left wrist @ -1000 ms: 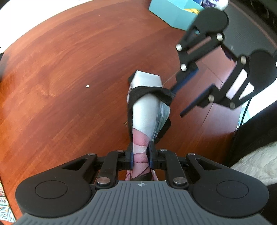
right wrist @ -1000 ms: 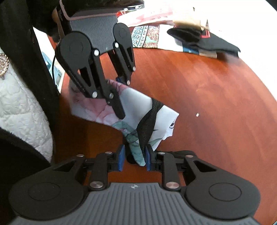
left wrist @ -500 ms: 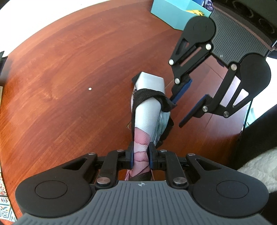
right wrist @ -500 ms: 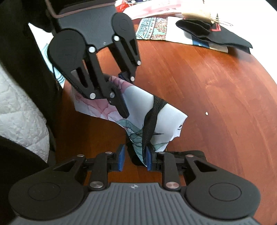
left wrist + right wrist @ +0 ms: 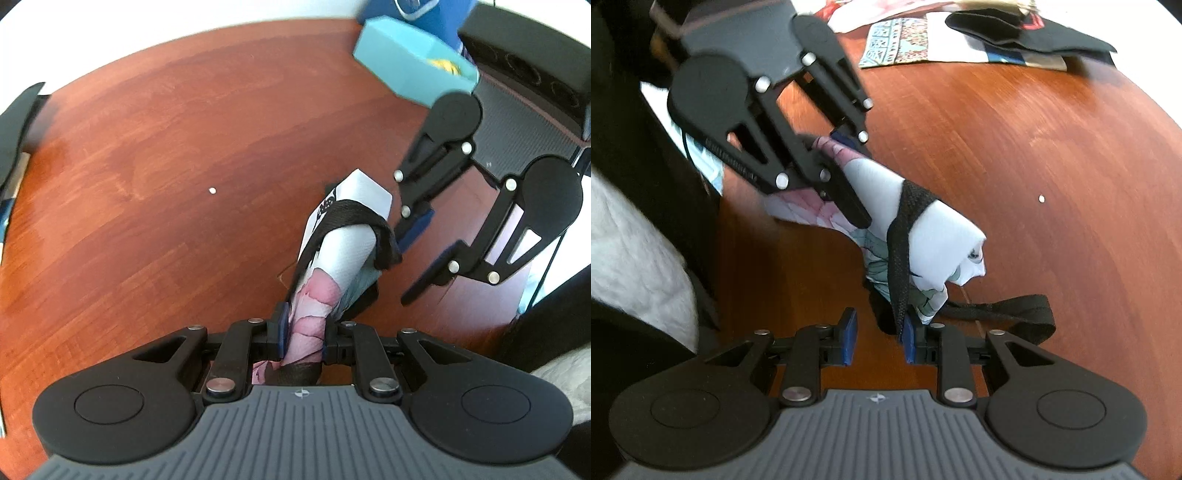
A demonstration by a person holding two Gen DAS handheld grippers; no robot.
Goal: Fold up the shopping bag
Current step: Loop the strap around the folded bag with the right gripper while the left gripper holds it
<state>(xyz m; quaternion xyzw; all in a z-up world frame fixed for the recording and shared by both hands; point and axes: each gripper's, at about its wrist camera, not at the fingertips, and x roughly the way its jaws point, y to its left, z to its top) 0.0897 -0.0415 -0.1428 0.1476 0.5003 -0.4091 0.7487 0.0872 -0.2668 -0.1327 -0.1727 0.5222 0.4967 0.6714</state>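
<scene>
The folded bag (image 5: 343, 251) is held at mid-frame above the tabletop (image 5: 147, 166) by the left tongs (image 5: 303, 334), while the right tongs (image 5: 877, 338), narrowly parted with a black strap (image 5: 899, 269) against one pad, are judged ready for tucking it.

The shopping bag (image 5: 345, 254) hangs above the bench (image 5: 166, 155), its near end between the pads of the left hand-held gripper (image 5: 303, 332). The right hand-held gripper (image 5: 419, 254) sits just right of it. A box (image 5: 406, 74) lies at the bench's far right edge, a strap (image 5: 1008, 308) on the bench beneath the bag.
</scene>
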